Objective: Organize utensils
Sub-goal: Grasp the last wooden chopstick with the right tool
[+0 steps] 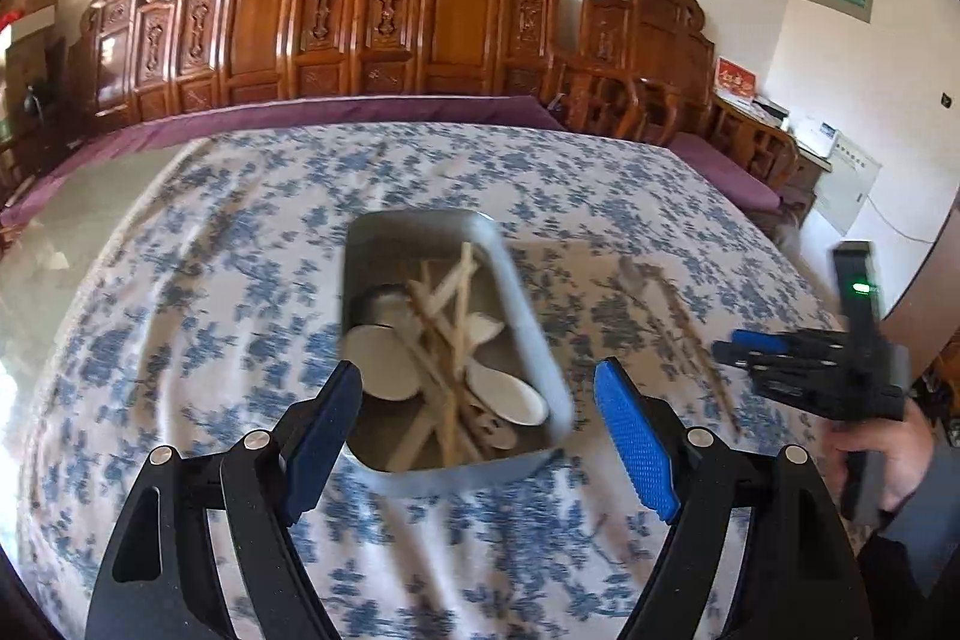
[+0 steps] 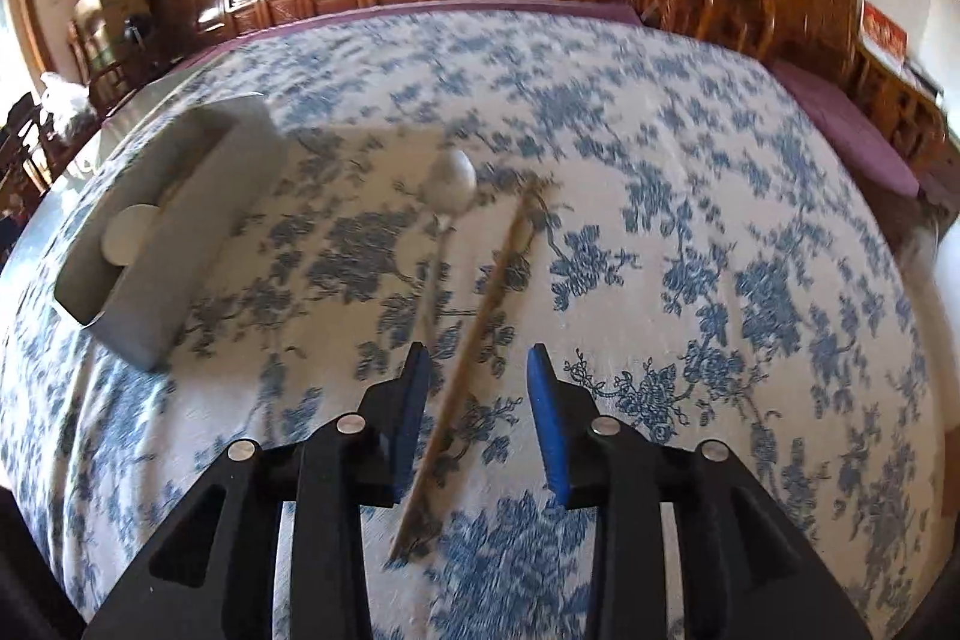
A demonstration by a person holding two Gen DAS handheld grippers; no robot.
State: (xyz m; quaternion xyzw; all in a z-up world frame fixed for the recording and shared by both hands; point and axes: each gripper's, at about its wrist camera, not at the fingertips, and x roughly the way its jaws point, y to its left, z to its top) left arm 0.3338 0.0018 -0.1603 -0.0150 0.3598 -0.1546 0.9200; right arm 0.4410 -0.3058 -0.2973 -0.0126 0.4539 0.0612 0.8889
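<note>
Though both views are smeared with motion blur, the grey tray (image 1: 540,334) is plain enough in the left wrist view, sitting at the middle of the blue-flowered tablecloth (image 1: 180,340) just ahead of the left gripper (image 1: 480,400), whose jaws stand wide apart and hold nothing. Inside the tray lie crossed wooden chopsticks (image 1: 459,316), white spoons (image 1: 510,394) and a round white piece at 9 o'clock that I cannot identify; the tray's near-left corner is hidden behind a blue finger.

Only the right wrist view shows what lies loose on the cloth: a single chopstick (image 2: 474,340) running from between the fingers of the right gripper (image 2: 477,358) toward 12 o'clock, and a white spoon (image 2: 450,187) just left of it, its handle too blurred to trace. That gripper's jaws are parted with the chopstick between them, touching neither. There the tray (image 2: 198,232) sits at 10 o'clock, seen side-on, contents mostly hidden.

In the left wrist view, the right gripper (image 1: 744,346) shows at 3 o'clock, partly cut off.
</note>
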